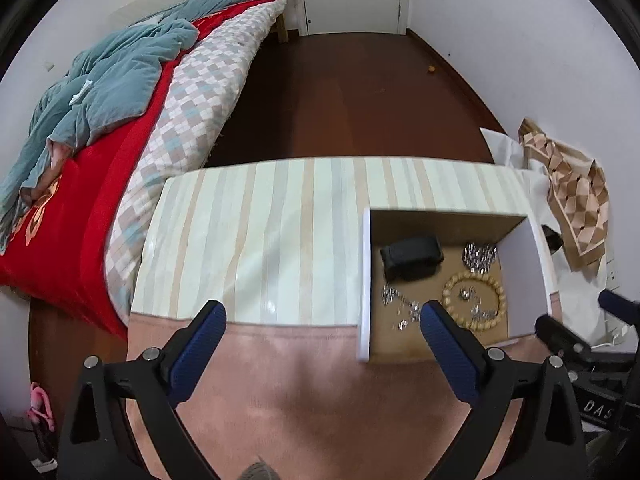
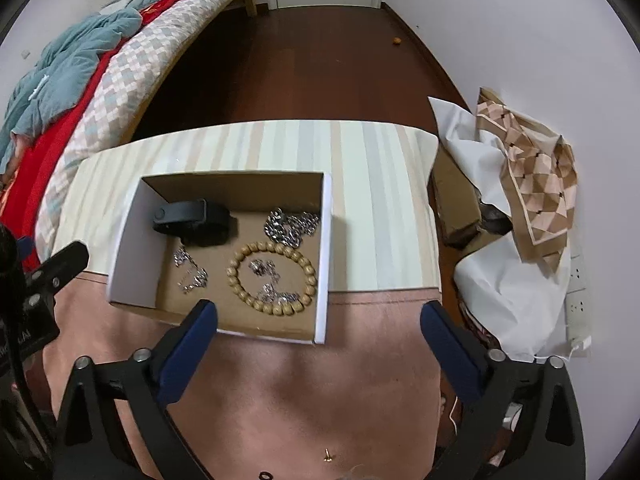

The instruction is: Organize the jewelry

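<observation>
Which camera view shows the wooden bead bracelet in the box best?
The right wrist view: the wooden bead bracelet appears there as a nearly complete ring in the box. In the left wrist view the bracelet sits further to the side, and a blue finger covers its lower left edge.

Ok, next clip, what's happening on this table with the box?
A person holds two grippers above a table, tidying jewelry into an open cardboard box. Inside lie a black wristband, a wooden bead bracelet and several silver chains. The left gripper and right gripper are both open and empty. A small gold stud and a dark ring lie on the table outside the box.
</observation>
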`<state>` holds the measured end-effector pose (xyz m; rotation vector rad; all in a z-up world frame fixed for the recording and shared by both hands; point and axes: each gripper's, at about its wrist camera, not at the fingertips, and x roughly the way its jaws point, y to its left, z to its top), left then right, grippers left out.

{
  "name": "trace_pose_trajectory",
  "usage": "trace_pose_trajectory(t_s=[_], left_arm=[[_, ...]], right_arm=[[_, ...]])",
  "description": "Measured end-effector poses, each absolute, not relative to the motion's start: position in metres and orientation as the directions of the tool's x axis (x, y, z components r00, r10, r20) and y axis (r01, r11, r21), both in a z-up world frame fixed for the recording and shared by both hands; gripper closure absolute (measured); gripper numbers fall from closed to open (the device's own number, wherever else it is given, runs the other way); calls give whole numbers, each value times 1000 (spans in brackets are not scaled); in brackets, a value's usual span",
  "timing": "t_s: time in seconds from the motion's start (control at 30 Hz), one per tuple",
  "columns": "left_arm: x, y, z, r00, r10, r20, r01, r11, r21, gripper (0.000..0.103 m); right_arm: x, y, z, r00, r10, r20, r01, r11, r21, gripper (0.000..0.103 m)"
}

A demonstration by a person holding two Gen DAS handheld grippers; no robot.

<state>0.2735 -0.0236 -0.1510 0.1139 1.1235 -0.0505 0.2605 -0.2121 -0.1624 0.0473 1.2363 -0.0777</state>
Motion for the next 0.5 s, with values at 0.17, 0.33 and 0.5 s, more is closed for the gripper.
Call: trace_pose_trajectory(t_s=[0.17, 0.33, 0.5], left_arm=[[255, -24, -145, 451, 18, -892, 95, 993, 68, 4], [235, -23, -125, 496, 22, -868, 82, 994, 72, 4], [213, -20, -96, 557, 30, -830, 65, 995, 80, 4]], right_arm=[[247, -210, -155, 354, -59, -933, 96, 995, -26, 0], [231, -205, -135, 400, -76, -914, 98, 994, -40, 0], [207, -202, -108, 453, -87, -887, 103, 994, -45, 0]])
